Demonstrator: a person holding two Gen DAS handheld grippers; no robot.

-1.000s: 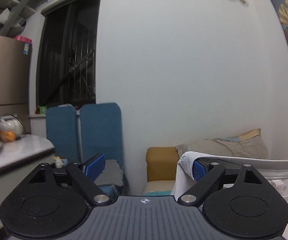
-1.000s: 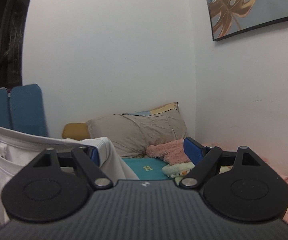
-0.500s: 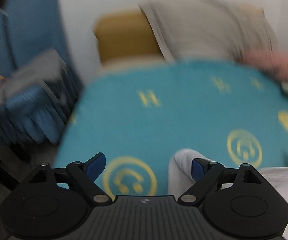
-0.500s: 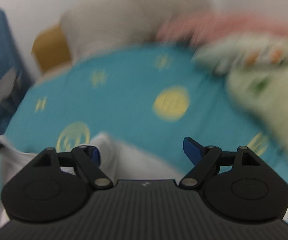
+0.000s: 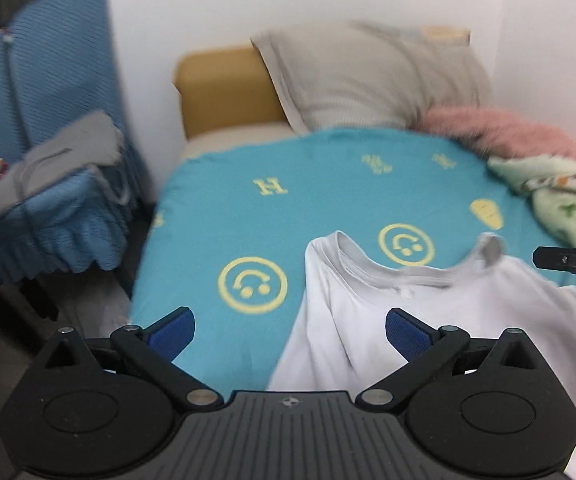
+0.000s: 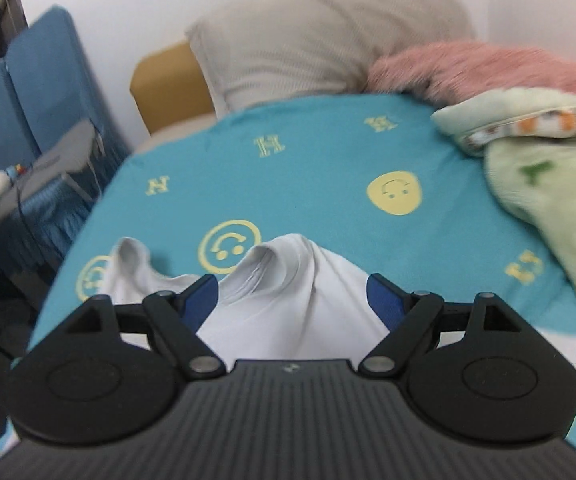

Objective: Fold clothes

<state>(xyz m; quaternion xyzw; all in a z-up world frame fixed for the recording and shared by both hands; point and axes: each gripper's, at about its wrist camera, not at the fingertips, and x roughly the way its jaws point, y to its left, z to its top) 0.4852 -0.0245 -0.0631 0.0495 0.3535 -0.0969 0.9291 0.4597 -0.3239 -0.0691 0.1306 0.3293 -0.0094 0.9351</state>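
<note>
White T-shirt (image 5: 428,320) on teal bedsheet (image 5: 288,208), collar toward pillow (image 5: 372,76)

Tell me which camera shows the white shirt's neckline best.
The left wrist view. There the white shirt lies on the teal bedsheet with its grey-edged neckline open toward the camera. The right wrist view shows only a raised white fold between the blue fingers, with the neckline mostly hidden.

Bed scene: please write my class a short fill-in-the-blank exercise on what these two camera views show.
1. The white shirt lies on a ____ bedsheet.
2. The yellow round prints on the bedsheet are ____ faces.
3. The fluffy blanket beside the pillow is ____.
4. The left claw is ____, gripping nothing.

Missing words: turquoise; smiley; pink; opening
</note>
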